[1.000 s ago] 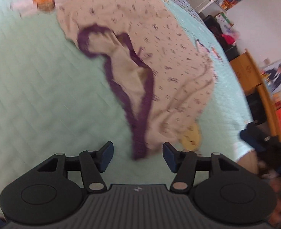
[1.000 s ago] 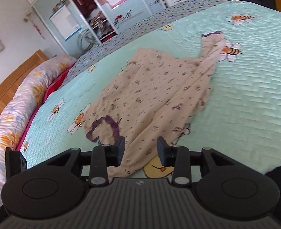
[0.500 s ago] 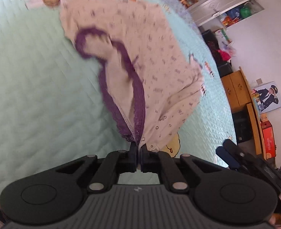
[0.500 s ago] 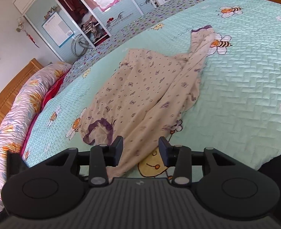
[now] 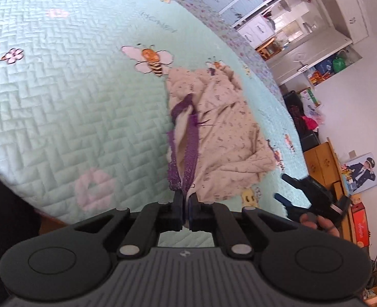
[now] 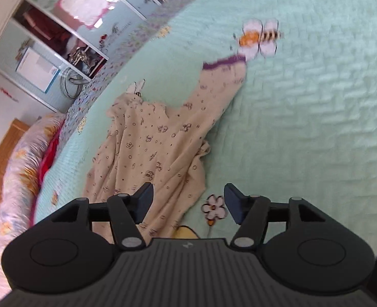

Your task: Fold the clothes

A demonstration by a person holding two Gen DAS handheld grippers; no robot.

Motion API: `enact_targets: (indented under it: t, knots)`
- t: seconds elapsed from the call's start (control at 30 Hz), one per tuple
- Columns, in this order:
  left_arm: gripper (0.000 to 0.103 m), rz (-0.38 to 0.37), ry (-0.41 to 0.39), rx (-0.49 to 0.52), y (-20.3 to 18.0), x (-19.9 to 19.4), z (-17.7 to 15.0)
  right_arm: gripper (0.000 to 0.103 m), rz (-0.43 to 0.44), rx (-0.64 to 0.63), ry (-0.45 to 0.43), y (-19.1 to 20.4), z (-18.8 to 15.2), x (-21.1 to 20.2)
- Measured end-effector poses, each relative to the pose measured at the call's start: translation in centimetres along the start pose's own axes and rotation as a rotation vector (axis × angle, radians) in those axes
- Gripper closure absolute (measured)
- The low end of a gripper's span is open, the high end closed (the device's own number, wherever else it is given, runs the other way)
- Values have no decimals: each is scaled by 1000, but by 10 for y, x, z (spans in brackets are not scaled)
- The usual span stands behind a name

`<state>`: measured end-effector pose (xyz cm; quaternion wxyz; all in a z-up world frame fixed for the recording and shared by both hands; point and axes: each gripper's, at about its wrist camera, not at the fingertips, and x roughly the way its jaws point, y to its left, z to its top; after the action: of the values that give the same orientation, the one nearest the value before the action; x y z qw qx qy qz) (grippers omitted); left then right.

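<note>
on the mint-green quilted bedspread [image 5: 60, 117] lies the garment [image 5: 226, 138], a cream piece printed with small dark figures and edged in purple trim [image 5: 188, 143]. it is rumpled, not flat: in the left wrist view it bunches toward the far end, and the purple-edged opening is drawn into a long narrow loop running straight to the near tool. in the right wrist view one purple-cuffed sleeve [image 6: 224, 76] stretches away beside a printed bee [image 6: 260, 37], while the body lies in loose diagonal folds.

left gripper [image 5: 184, 209]: its fingers are pressed together on the purple trim, with cloth showing between the pads, so it pinches the opening's edge and holds it taut. right gripper [image 6: 188, 202]: its fingers are spread wide, with nothing between them, poised just above the garment's near edge and a flower print on the spread. it also shows at the right of the left wrist view, held in a hand [image 5: 318, 223].

judging by this, the step in hand is taking hold of the garment to straighten it; no neat fold shows anywhere. the next move seems to call for the right tool to close on a second point of the near edge, so that the cloth can be lifted or pulled flat between two grips. thin fabric may slip or drag extra layers.
</note>
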<state>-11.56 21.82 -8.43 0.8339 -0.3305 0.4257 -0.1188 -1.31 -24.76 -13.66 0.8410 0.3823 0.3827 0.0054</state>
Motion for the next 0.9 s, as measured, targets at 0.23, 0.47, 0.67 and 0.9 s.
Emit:
enact_targets:
  t: [0.23, 0.47, 0.67, 0.9]
  knots:
    - [100, -27, -38, 46, -16, -9, 15, 39, 18, 92, 101, 14, 14, 51]
    - [99, -36, -86, 42, -19, -17, 27, 91, 2, 151, 136, 10, 27, 93]
    - [98, -76, -71, 30, -14, -10, 27, 92, 61, 125, -183, -12, 37, -29]
    - [98, -98, 6, 45, -13, 13, 14, 71, -188, 70, -130, -65, -2, -108]
